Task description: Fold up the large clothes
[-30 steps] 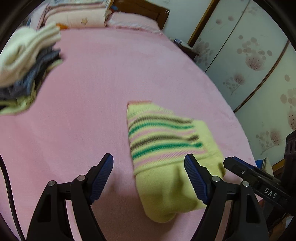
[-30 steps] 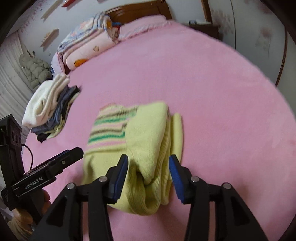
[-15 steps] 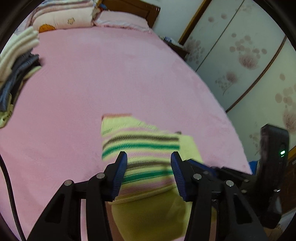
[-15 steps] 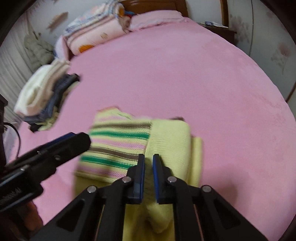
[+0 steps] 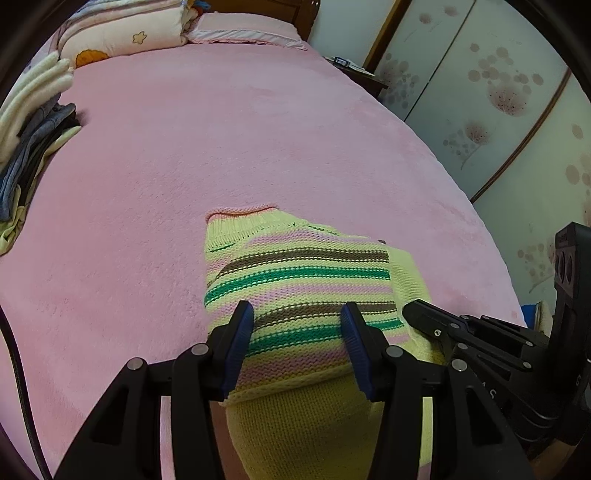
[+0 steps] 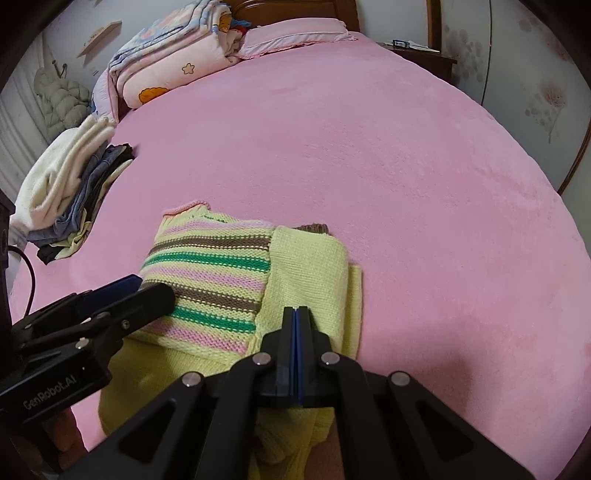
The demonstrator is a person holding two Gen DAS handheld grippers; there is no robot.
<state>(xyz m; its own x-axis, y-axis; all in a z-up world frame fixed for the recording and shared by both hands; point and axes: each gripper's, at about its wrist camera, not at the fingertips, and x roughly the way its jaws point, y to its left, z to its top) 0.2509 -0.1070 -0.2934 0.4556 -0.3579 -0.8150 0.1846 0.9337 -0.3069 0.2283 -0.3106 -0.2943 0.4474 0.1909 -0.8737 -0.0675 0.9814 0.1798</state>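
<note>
A folded yellow knit sweater point(image 5: 299, 280) with green, pink and brown stripes lies on the pink bed; it also shows in the right wrist view point(image 6: 221, 273). My left gripper point(image 5: 297, 341) is part-way closed, its blue pads on either side of the striped fold near the sweater's near edge. My right gripper point(image 6: 296, 332) has its pads pressed together over the plain yellow part of the sweater; whether cloth is pinched between them is hidden. The right gripper shows at the right of the left wrist view point(image 5: 461, 332).
A stack of folded clothes point(image 6: 70, 188) sits at the bed's left edge. Folded quilts point(image 6: 173, 62) and a pillow point(image 6: 295, 33) lie at the headboard. A wardrobe point(image 5: 498, 96) stands to the right, a nightstand point(image 6: 424, 51) at the back.
The left gripper moved in over the sweater and narrowed from wide open to around the striped fold. The right gripper closed from open to pads together.
</note>
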